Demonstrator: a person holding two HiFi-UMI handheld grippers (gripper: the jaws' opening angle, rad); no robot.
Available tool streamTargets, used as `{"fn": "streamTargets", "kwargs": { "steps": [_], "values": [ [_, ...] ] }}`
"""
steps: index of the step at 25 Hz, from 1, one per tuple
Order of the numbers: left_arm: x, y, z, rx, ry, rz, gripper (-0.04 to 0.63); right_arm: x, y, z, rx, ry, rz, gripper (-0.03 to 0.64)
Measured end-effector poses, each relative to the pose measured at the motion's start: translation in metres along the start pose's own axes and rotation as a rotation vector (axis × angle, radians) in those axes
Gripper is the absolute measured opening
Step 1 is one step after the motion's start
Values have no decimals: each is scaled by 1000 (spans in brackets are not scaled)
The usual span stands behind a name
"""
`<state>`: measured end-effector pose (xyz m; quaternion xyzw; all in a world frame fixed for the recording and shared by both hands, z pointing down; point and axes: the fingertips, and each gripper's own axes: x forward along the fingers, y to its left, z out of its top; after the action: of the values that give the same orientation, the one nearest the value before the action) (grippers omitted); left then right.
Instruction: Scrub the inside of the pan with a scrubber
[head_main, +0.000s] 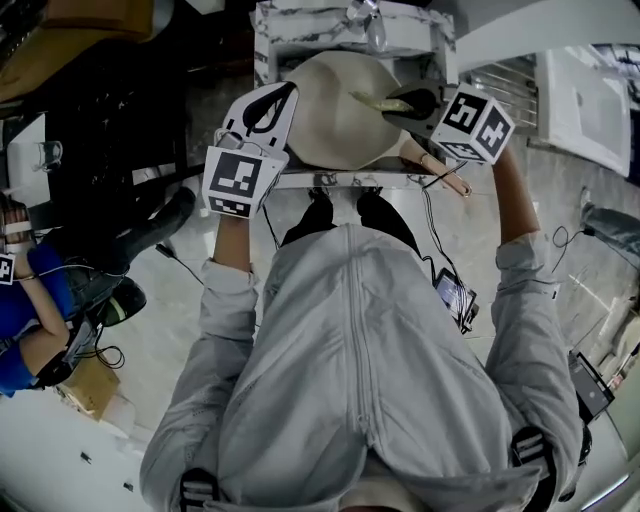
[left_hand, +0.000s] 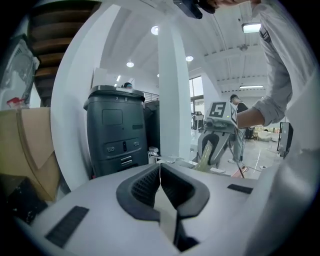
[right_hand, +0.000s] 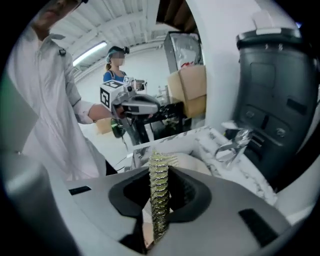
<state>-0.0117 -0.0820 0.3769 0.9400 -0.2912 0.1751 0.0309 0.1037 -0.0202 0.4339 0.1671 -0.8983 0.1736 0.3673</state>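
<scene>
A cream round pan (head_main: 335, 115) rests over the marble-edged sink (head_main: 300, 22), just ahead of the person. My left gripper (head_main: 283, 100) is at the pan's left edge, shut on the thin rim (left_hand: 161, 200), which shows as a pale sheet between its pads. From the right, my right gripper (head_main: 412, 103) is shut on a yellow-green scrubber (head_main: 375, 102), and the scrubber lies on the pan's inner face. In the right gripper view the knobbly scrubber (right_hand: 159, 195) stands edge-on between the jaws, with the pan (right_hand: 195, 162) beyond it. In the left gripper view, the right gripper (left_hand: 216, 145) carries the scrubber (left_hand: 202, 161).
A chrome faucet (right_hand: 232, 145) rises at the sink's back (head_main: 370, 25). Behind the counter stand a dark grey bin (left_hand: 117, 130) and a white column (left_hand: 172, 100). Cardboard boxes (left_hand: 25, 145) sit to the left. A seated person in blue (head_main: 30, 300) is off to the left.
</scene>
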Motion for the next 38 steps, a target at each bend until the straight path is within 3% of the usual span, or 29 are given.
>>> {"fn": "streamTargets", "kwargs": {
  "steps": [7,18,26,38],
  "values": [
    [1,-10,53,64,-67,68,23,-108,-26,33,21,-251,-369,98],
    [0,-32,143,180,-204,113,23,-257,-25,66,10,-545,-744,98],
    [-14,-31,187,206,-264,161,23,-310,-10,81,57,-713,-898,98],
    [-23,-35,208,264,-282,185,23,-306,2,97,-36,-688,-1053,98]
  ]
}}
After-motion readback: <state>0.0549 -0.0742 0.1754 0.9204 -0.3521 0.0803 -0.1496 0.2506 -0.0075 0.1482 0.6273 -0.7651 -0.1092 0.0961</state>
